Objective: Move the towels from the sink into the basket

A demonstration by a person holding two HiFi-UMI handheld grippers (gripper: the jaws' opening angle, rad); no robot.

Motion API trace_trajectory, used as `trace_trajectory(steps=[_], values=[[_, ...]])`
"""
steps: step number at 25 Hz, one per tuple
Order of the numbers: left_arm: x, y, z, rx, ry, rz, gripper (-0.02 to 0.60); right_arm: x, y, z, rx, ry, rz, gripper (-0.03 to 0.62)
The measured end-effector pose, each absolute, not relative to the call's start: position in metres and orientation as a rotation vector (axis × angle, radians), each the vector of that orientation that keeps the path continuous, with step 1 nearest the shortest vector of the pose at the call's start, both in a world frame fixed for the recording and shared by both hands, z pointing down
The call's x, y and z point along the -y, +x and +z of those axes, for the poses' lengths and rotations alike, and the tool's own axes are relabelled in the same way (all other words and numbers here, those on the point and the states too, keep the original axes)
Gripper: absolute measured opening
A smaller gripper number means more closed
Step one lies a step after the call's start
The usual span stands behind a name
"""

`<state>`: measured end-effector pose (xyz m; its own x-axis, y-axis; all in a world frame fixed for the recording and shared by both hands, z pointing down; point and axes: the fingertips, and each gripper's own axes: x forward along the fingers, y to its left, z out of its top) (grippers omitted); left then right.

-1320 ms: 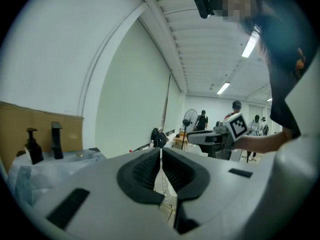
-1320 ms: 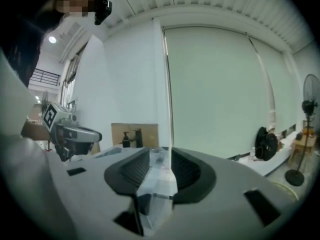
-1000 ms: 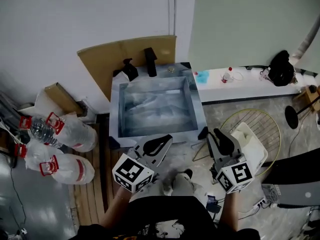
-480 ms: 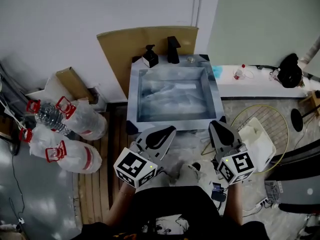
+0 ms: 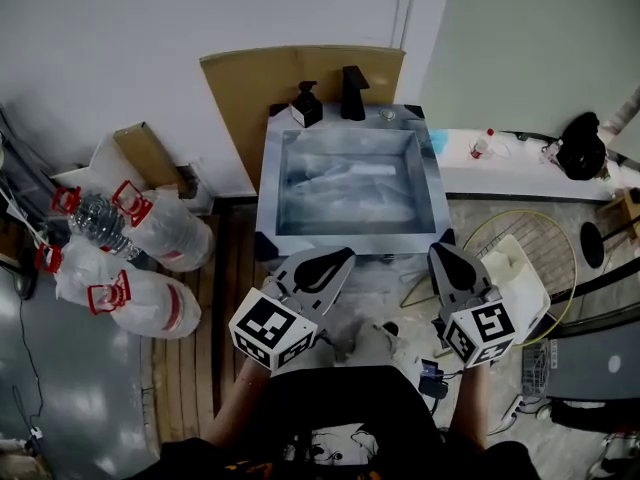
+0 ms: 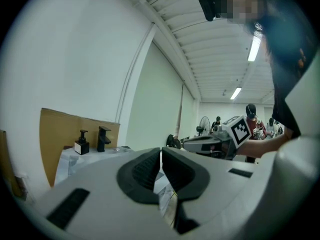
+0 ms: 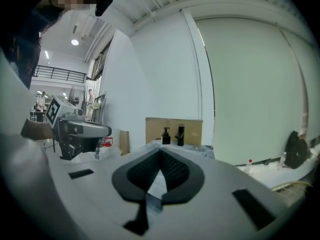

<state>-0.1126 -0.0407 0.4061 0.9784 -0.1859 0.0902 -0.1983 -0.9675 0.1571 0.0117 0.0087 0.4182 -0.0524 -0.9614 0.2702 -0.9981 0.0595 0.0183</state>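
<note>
Pale crumpled towels point(image 5: 345, 183) lie in the grey square sink point(image 5: 345, 241), top centre of the frame. The round yellow wire basket point(image 5: 545, 218) sits on the floor at right, with something white in it; you cannot tell whether that is a towel.

Your left tool point(image 5: 342, 258) has its jaws pressed together on nothing. Your right tool point(image 5: 440, 251) has just been closing and is also pinched shut and empty. Both are held short of the sink's near rim.

Step, as a judgement: a reach for a towel, either starting out or coming back from the basket. Next you need to spread one tool's jaws, clear the near rim and dip into the basin.

Edges: the black faucet point(image 5: 354, 78) and black soap dispenser point(image 5: 306, 105) stand on the far rim. There is open floor between sink and basket, and clear plastic water bottles point(image 5: 150, 238) crowd the left.
</note>
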Motion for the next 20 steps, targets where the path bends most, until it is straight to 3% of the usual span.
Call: trace_trajectory(steps=[20], values=[[0.034,-0.099,0.408,0.250,2.958,0.114,0.014,-0.016,0.025,0.424,2.075,2.020,0.278,0.003]])
